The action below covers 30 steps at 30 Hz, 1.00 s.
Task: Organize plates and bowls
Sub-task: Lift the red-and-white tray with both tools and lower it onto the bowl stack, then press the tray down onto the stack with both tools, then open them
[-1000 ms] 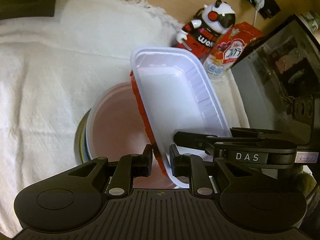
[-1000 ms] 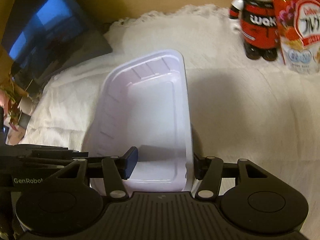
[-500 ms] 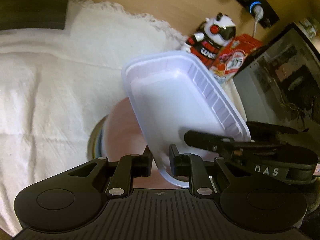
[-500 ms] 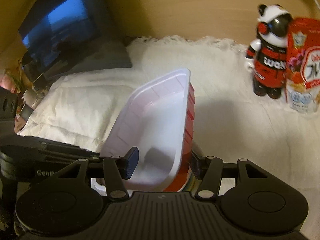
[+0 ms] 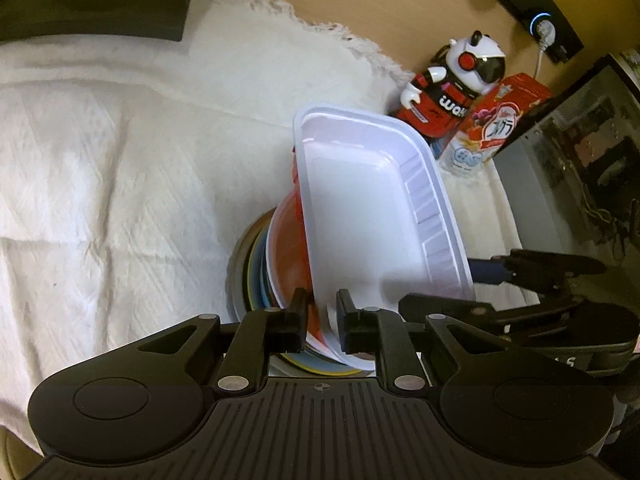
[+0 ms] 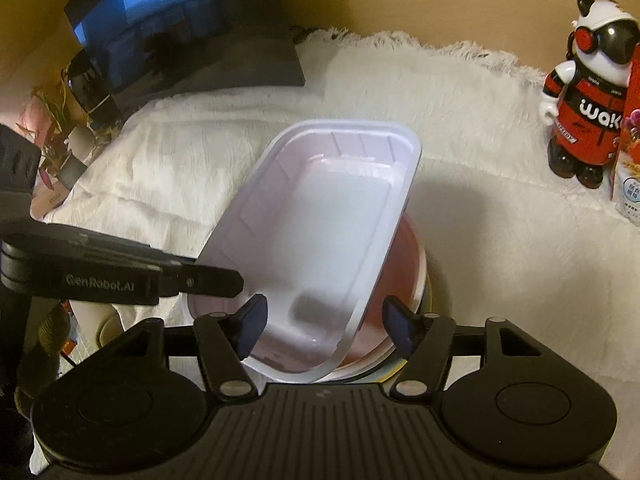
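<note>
The left gripper (image 5: 322,320) has its jaws pinched nearly together on the near rim of the white tray (image 5: 372,208), one finger on each side of the rim, and the tray hangs tilted from that grip. It sits at the centre of the left wrist view, long axis running from six o'clock up toward twelve, open side facing three o'clock. Under and behind it, at about eight o'clock of the tray, is the stack (image 5: 276,264): a red-lined bowl on top, then blue and yellow plate rims, all on the white cloth (image 5: 120,168).

Over to the right wrist view: the right gripper (image 6: 324,322) has its jaws opening, set well apart, and the near end of the tray (image 6: 320,232) lies between them. The left pad is just beside the tray's inner wall; the right pad stands clear of the rim, out over the red bowl (image 6: 404,256). Neither pad presses on it. The left gripper's fingers (image 6: 208,280) come in from nine o'clock to the tray's left rim.

A panda figure (image 6: 588,96) stands at two o'clock with a red box (image 5: 492,128) just beside it. A dark laptop (image 6: 180,32) lies at eleven o'clock, on the far edge of the cloth.
</note>
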Motion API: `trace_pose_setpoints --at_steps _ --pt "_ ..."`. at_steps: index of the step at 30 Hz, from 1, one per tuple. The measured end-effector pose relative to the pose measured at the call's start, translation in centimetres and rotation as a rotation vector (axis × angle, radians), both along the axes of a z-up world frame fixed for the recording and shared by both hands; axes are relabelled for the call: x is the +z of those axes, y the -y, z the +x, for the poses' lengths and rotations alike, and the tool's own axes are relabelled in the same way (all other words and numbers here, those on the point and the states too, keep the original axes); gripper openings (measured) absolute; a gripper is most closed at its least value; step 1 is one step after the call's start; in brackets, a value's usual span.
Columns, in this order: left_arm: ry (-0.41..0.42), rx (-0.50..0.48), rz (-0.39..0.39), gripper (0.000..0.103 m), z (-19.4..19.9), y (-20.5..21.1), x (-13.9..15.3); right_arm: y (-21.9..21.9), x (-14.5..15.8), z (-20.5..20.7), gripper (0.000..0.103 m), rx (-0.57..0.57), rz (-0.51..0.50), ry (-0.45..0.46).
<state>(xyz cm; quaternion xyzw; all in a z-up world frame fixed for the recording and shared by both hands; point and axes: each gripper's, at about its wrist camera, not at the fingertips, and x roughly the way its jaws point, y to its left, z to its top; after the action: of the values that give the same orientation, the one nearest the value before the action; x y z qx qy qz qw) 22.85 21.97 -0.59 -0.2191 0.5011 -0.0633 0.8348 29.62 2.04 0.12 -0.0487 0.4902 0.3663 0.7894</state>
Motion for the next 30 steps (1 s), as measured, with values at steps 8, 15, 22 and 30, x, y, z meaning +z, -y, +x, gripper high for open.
trace_pose_setpoints --at_steps 8,15,22,30 --pt "-0.003 -0.036 0.005 0.016 0.5 1.0 0.1 0.6 -0.4 -0.3 0.064 -0.015 0.001 0.011" --pt "-0.009 -0.056 0.007 0.018 0.2 1.3 0.3 1.7 0.1 0.8 0.064 -0.049 0.035 0.000" --pt "-0.031 -0.006 -0.010 0.017 1.1 0.5 -0.5 1.7 1.0 3.8 0.064 -0.134 0.108 0.008" --pt "-0.010 -0.008 -0.001 0.018 1.0 0.5 0.2 0.6 0.8 2.7 0.042 -0.107 0.086 0.005"
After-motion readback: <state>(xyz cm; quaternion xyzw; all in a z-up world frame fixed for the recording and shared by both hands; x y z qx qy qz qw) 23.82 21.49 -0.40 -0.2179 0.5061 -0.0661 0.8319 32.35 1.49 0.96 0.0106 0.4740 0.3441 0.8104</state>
